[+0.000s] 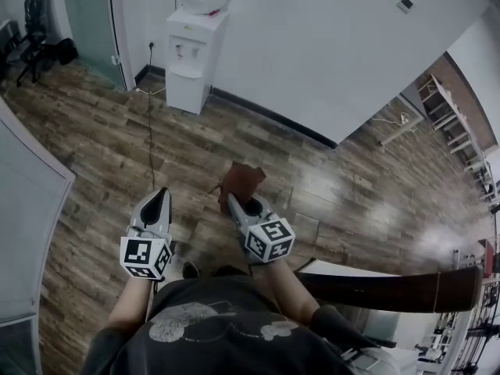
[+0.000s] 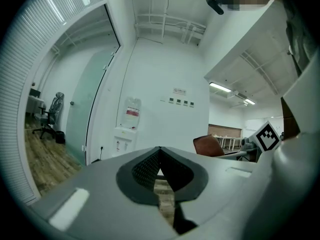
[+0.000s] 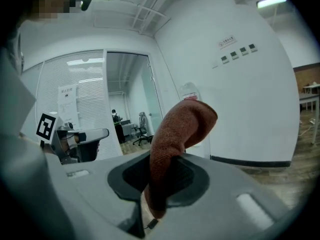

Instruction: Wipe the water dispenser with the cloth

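Right claw (image 3: 159,176) pinches cloth (image 3: 180,129); water dispenser (image 1: 191,57) well apart

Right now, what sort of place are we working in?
Most likely an office: a water dispenser stands against a white wall, an office chair sits near a glass door, and a glass partition with blinds runs along one side.
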{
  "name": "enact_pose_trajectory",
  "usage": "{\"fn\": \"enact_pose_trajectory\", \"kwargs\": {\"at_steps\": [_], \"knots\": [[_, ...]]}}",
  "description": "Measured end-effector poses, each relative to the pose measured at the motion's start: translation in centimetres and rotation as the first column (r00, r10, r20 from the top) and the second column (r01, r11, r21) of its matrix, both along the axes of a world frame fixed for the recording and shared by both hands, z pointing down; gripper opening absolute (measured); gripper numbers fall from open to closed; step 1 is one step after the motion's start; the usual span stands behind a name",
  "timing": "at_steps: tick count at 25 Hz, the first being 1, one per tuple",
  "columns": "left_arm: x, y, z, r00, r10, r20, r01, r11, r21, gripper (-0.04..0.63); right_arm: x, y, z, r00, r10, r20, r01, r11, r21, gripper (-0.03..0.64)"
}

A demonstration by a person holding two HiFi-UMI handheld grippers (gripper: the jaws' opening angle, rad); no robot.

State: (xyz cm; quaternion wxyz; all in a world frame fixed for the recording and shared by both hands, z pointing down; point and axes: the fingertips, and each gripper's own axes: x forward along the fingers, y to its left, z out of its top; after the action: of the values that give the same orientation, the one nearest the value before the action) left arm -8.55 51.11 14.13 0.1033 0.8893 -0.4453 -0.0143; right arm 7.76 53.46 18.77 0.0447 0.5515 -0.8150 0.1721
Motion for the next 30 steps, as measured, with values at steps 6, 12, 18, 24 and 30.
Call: {"fn": "enact_pose_trajectory", "kwargs": {"at_steps": [6,12,18,24,30], "knots": [[-1.5,-1.5,0.8,1.000,0.003,-0.010,-0.003,1.000,-0.024,0.017,-0.4,-0.3,0.9,0.999,0.034,-0.007,-0.034,0.999,-0.021,0.058],[-0.5,-4.1,0.7,1.000,0.013,0.001,-0.013,1.000,-0.007,0.018,0.7,-3.2,1.4,0.999,0.031,-0.018,-0.032,0.999,-0.025,0.058],[0.9,-8.6,1.6,0.999,-0.022,0.025,0.022,1.000,-0.010,0.017,2.3,-10.1,2.4,1.000,0.002,0.017,-0.001,0.999,-0.033,0.058],[3.5,-16.4,1.7,0.996,-0.071,0.061,0.072,0.997,-0.006,0.018,5.3,-19.3,2.3,0.999,-0.022,0.038,0.023,0.999,-0.026,0.058],[7.1,-23.6,0.0,0.991,-0.111,0.069,0.110,0.994,0.015,0.018,10.1,-26.3,1.4,0.999,-0.037,0.036,0.037,0.999,-0.015,0.058]]}}
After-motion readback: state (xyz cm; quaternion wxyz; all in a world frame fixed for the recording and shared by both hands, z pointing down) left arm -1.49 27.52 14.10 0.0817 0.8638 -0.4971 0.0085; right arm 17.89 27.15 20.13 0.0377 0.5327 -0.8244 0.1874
